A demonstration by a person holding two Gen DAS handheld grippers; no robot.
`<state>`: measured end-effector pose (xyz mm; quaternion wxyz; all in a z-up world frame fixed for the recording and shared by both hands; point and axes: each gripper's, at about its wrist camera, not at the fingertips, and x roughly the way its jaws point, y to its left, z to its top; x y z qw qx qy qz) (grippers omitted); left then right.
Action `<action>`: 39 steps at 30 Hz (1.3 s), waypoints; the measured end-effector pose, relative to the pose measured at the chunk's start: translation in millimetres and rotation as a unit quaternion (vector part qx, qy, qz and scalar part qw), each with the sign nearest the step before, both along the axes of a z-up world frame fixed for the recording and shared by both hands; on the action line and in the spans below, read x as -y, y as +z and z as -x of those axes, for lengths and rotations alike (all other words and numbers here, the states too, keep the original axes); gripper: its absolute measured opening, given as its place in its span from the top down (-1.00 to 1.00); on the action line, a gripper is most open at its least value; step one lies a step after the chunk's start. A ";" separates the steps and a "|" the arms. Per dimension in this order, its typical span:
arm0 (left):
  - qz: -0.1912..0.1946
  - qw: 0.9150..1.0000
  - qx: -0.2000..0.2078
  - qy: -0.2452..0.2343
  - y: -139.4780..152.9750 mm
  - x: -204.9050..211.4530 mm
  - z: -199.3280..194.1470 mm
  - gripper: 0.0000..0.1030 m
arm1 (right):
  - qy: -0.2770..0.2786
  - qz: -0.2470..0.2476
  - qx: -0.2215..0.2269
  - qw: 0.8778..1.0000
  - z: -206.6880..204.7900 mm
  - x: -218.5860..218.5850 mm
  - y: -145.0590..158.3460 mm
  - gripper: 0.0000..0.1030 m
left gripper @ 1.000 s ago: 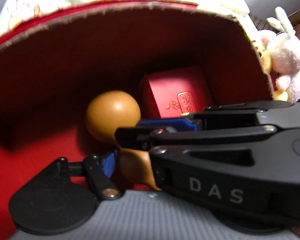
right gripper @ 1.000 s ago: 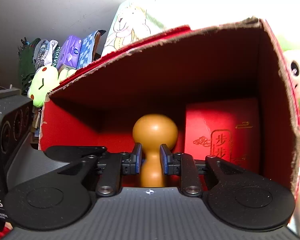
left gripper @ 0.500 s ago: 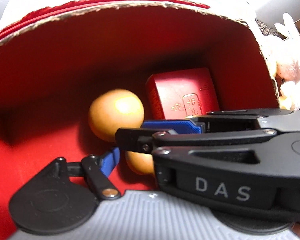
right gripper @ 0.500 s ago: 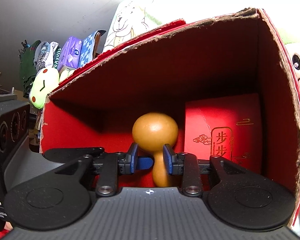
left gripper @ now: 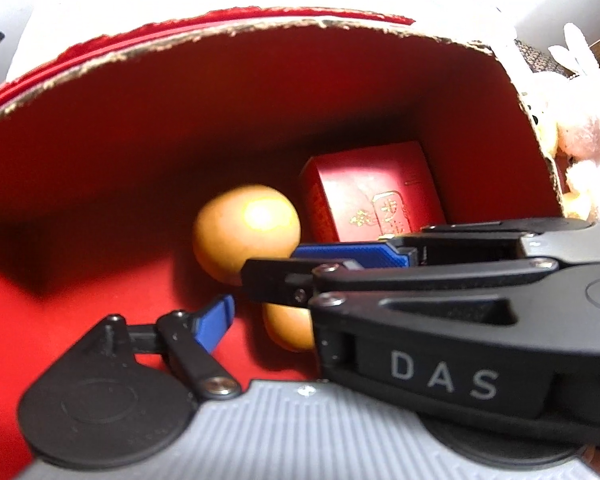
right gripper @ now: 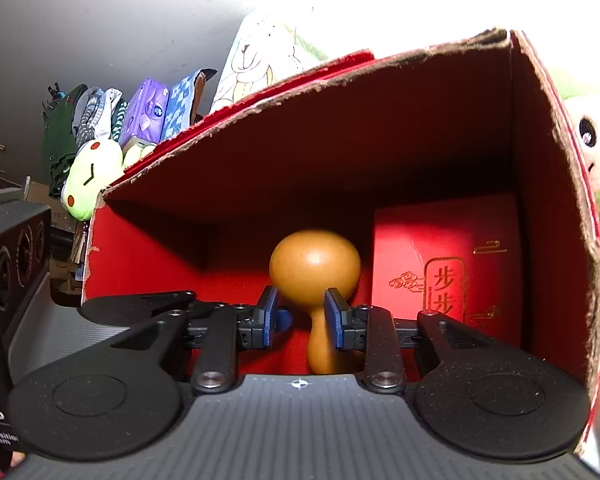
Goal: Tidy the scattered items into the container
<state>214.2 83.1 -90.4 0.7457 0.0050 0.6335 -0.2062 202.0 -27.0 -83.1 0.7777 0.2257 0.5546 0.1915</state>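
An orange-brown gourd (right gripper: 314,268) lies inside the red cardboard box (right gripper: 540,240), next to a small red gift box (right gripper: 444,268) with gold characters. My right gripper (right gripper: 300,318) is open, its blue pads either side of the gourd's narrow neck without touching it. In the left wrist view the gourd (left gripper: 246,232) and the gift box (left gripper: 374,200) lie on the box floor (left gripper: 80,300). The right gripper's body (left gripper: 440,320) crosses that view and hides my left gripper's right finger. Only the left gripper's left blue pad (left gripper: 214,322) shows.
Plush toys sit beside the box: a white rabbit (left gripper: 580,120) on the right and a green one (right gripper: 92,176) on the left. Tissue packs (right gripper: 152,112) and a printed cushion (right gripper: 260,60) stand behind the box. A black speaker-like device (right gripper: 12,248) is at the left.
My right gripper's jaws have opened and let go of the gourd's neck; the gourd now rests on the box floor. Both grippers have pulled back slightly.
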 end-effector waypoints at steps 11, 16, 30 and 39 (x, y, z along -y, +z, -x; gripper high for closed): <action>-0.072 0.996 0.061 0.007 16.0 18.6 12.8 -0.82 | -0.006 0.014 0.034 0.999 5.3 -2.3 4.4 0.39; -0.077 0.994 0.075 0.011 22.2 21.9 16.2 -0.84 | -0.015 0.030 0.043 0.998 7.2 -4.0 8.6 0.40; -0.131 0.969 0.209 0.003 55.5 29.8 40.6 -0.88 | -0.060 0.039 0.079 0.994 25.9 7.4 25.0 0.41; -0.127 0.963 0.235 0.035 62.1 10.3 47.3 -0.81 | -0.079 0.035 0.097 0.992 37.2 14.1 33.1 0.41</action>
